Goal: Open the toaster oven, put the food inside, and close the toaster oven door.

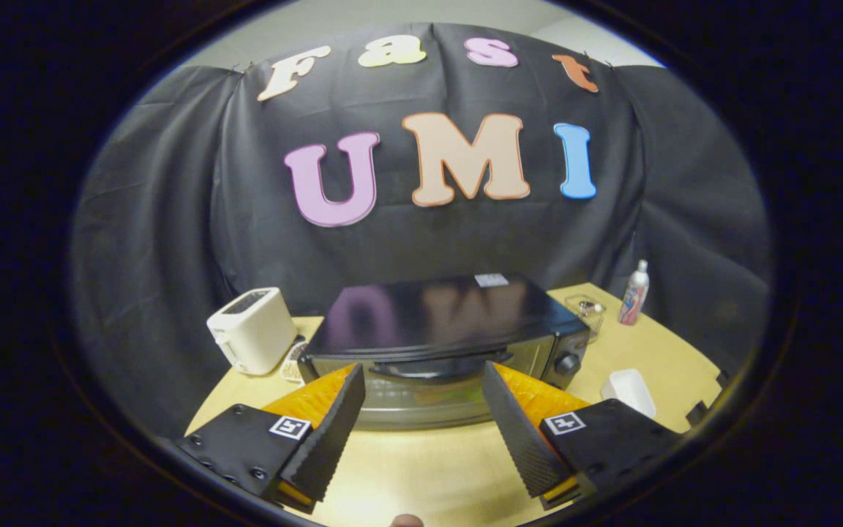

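Gripper view: looking forward along two fingers toward a toaster oven on a pale wooden table (421, 468).
Gripper (421, 380): its fingers are spreading wide apart and holding nothing; bare table is lying between them.
Toaster oven (440, 337): sitting just ahead of the fingertips, its dark glossy top facing up and its glass door (421, 399) appearing shut, upright against the front.
Handle (432, 368): a dark bar running across the top of the door, lying between and just beyond the fingertips.
Food: something pale orange is showing dimly behind the glass; whether it is food or a reflection I cannot tell.
White dish (630, 390): resting beyond the right finger, beside the oven's knob side.
White toaster (252, 331): standing beyond the left finger, close to the oven.
Spray bottle (634, 294): standing well beyond the oven on the right.
Stage: a shut door fits both a job about to open it and one with food already inside.
Risk: the fingers are approaching from above, so they could slide off the rounded handle, or a hard pull could drag the whole oven forward across the smooth table.
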The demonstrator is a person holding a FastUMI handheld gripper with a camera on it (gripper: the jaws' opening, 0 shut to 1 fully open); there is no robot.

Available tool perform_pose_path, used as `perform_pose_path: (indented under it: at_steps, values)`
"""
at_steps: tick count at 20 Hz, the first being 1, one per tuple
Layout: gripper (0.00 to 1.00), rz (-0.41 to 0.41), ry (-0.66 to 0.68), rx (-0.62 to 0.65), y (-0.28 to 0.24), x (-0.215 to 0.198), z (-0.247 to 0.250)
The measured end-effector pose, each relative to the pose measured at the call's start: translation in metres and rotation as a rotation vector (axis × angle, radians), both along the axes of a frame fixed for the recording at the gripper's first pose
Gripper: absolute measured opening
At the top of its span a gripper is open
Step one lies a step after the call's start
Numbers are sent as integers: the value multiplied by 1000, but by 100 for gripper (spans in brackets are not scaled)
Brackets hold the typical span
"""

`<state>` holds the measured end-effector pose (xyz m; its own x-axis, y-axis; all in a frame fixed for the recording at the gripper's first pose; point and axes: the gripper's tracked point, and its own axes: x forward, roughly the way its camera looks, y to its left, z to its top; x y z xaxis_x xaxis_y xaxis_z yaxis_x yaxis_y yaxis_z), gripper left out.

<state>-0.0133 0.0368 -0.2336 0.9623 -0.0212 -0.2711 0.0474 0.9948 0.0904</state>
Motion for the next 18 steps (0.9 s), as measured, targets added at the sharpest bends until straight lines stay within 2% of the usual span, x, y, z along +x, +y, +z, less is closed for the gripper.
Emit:
perform_pose_path:
  at_steps: [5,10,18]
  values:
    - [100,27,-107,-56,2,-2,90]
    - [99,42,-194,-50,5,8,168]
    - [99,12,-275,-69,-4,7,238]
